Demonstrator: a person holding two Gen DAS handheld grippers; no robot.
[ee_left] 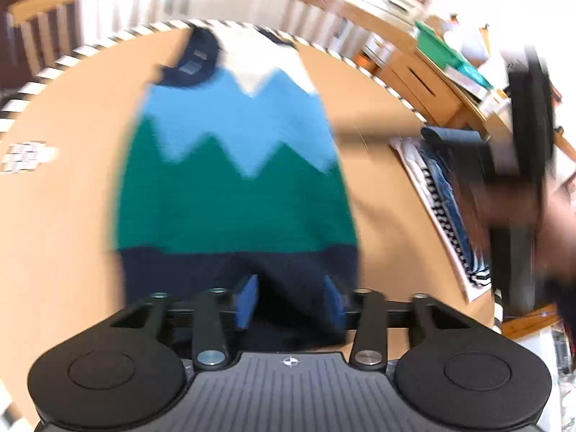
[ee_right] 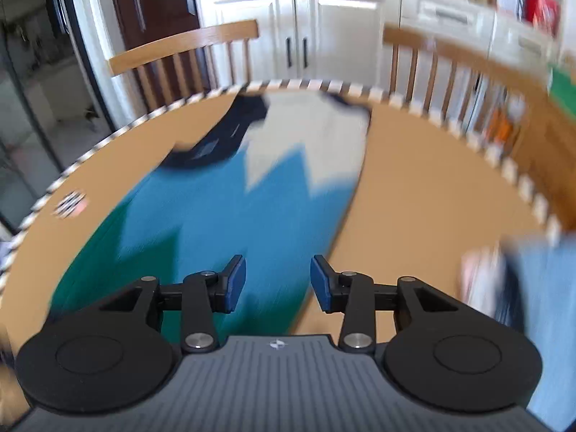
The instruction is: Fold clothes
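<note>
Lying flat on the desk (ee_left: 378, 187), a sweater (ee_left: 234, 165) in bands of navy, green, blue and white, neck end toward the far edge. Hanging over its navy hem, the left tool (ee_left: 289, 300), blue pads spread wide, dark knit showing between them (touching or just above, cannot tell through the blur). Out over the sweater's right edge (ee_right: 230, 223), the right tool (ee_right: 278, 282), pads likewise parted, gripping nothing, blue-green knit and bare desk (ee_right: 414, 194) visible in the gap. Folded over near the collar, a navy sleeve (ee_left: 196, 59), lying across the upper left of the garment. Stacked at the right side of the desk, a pile (ee_left: 446, 194) of folded striped and blue things, well apart from the sweater. Looming beyond that pile in the left view, the other black tool held in a hand (ee_left: 522, 208), heavily smeared. Ringing the far side, wooden chairs (ee_right: 187, 46) and white cupboards (ee_right: 324, 25).
</note>
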